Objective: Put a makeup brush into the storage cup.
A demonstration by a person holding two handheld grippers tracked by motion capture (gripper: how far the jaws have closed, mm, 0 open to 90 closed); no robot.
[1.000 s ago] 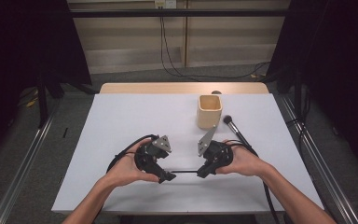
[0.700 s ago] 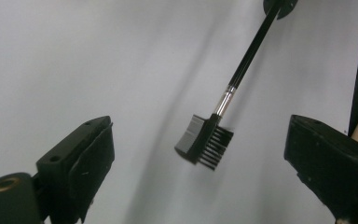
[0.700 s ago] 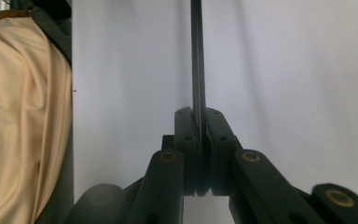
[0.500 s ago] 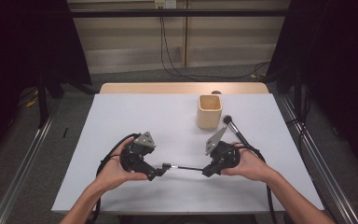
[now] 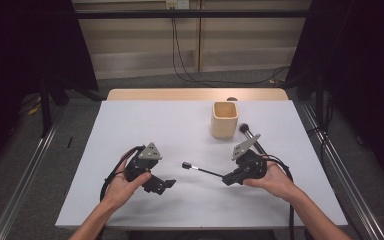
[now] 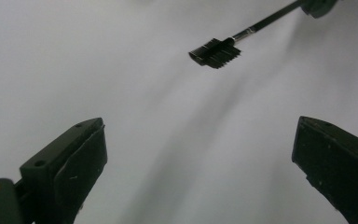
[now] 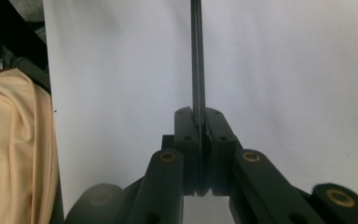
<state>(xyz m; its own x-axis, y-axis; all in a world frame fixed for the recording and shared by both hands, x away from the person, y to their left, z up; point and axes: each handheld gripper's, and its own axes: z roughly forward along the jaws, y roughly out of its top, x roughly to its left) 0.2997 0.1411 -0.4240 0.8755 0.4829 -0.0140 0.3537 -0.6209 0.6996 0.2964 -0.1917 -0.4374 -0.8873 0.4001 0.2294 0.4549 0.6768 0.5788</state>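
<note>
One gripper, the right gripper (image 5: 228, 179), clamps only the thin brush (image 5: 198, 169) handle end; it may swivel and slip. The left gripper (image 5: 168, 184) is released.

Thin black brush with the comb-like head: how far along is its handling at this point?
Done: the right gripper is shut on the thin black brush; the left gripper is open and apart. In hand: the brush is lifted over the white table. Probably left: placing it in the wooden cup, beside another brush.
</note>
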